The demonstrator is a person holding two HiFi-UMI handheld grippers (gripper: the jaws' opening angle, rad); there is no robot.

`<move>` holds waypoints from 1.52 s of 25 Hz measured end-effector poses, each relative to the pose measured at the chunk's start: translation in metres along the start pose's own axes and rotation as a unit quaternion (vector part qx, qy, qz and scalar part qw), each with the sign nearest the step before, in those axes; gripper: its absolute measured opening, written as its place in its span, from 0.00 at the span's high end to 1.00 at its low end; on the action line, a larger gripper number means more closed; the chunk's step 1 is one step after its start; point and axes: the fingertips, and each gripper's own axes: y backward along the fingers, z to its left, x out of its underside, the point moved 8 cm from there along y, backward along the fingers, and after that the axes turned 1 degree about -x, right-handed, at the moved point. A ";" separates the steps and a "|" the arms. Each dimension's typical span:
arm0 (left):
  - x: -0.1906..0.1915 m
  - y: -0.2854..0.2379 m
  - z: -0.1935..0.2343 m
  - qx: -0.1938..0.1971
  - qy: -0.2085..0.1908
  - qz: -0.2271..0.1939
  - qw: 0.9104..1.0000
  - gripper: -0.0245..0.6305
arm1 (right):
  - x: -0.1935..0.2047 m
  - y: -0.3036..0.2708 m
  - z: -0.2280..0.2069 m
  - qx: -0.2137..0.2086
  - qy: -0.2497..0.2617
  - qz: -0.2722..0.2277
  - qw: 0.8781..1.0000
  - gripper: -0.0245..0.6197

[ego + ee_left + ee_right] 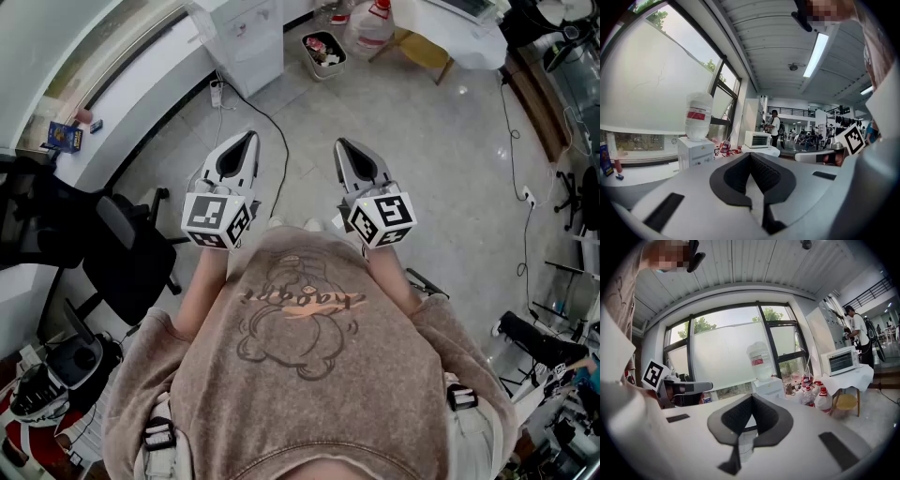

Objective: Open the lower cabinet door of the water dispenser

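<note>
The white water dispenser (251, 37) stands far ahead on the floor by the window wall, its front toward me. In the left gripper view the water dispenser (695, 153) carries an upturned bottle (699, 115); its lower cabinet door is hidden behind the gripper body. The right gripper view shows the same water dispenser (768, 386) and bottle (759, 360). My left gripper (248, 139) (751, 155) and right gripper (343, 145) (752, 397) are held side by side close to my chest, pointing roughly level at the dispenser from well short of it. Both are shut with nothing between the jaws.
A black office chair (131, 253) stands to my left. A cable (272, 122) runs across the floor from the dispenser. A waste bin (323, 52), water jugs (372, 23) and a cloth-covered table (450, 28) sit to its right. A toaster oven (840, 361) rests on that table.
</note>
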 end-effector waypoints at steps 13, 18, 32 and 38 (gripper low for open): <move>0.017 0.001 0.023 0.023 -0.005 0.007 1.000 0.94 | 0.010 0.001 0.010 0.047 0.000 -0.027 0.999 0.95; 0.022 -0.011 0.031 0.036 -0.008 0.020 0.999 0.94 | 0.014 -0.006 0.003 0.067 -0.003 -0.017 0.998 0.95; 0.012 -0.132 0.065 0.026 0.002 0.018 1.000 0.94 | -0.004 -0.094 -0.091 0.048 -0.011 -0.018 0.999 0.95; -0.017 -0.218 0.080 -0.004 0.012 0.012 1.000 0.94 | -0.047 -0.154 -0.171 0.016 -0.011 -0.016 1.000 0.95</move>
